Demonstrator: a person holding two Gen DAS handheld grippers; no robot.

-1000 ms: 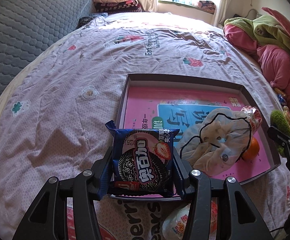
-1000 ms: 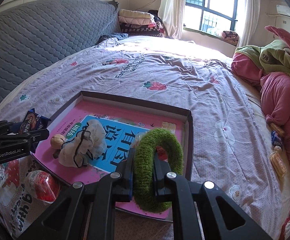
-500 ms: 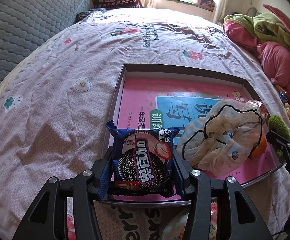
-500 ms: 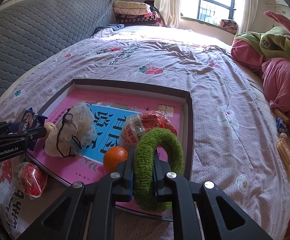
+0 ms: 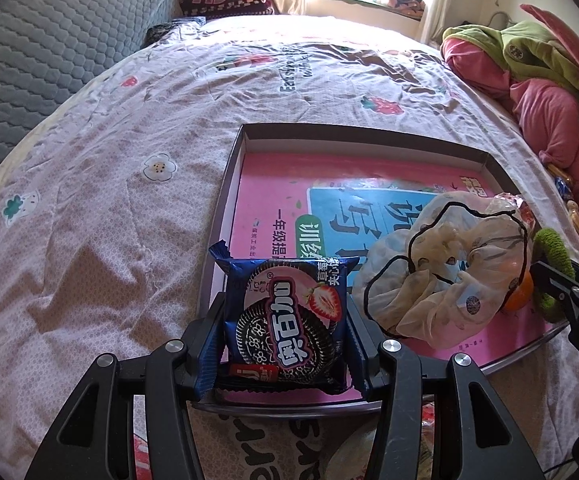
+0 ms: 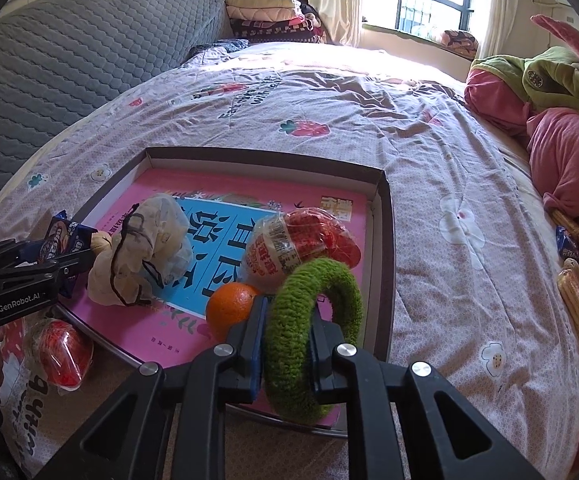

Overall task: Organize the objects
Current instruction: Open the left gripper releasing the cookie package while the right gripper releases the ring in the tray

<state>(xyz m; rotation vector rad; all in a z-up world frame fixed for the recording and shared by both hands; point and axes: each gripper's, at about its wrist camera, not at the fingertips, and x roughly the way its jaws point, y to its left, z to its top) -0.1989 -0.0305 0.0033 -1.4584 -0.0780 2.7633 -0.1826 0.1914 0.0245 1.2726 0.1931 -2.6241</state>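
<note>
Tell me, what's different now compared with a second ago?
The right gripper has just been opening around the green ring, which is still between its pads over the box. The left gripper still clamps the cookie packet.

Tray (image 6: 385, 216) on bed (image 6: 329, 92) – orange (image 6: 229, 304), scrunchie (image 6: 145, 256) inside.
</note>
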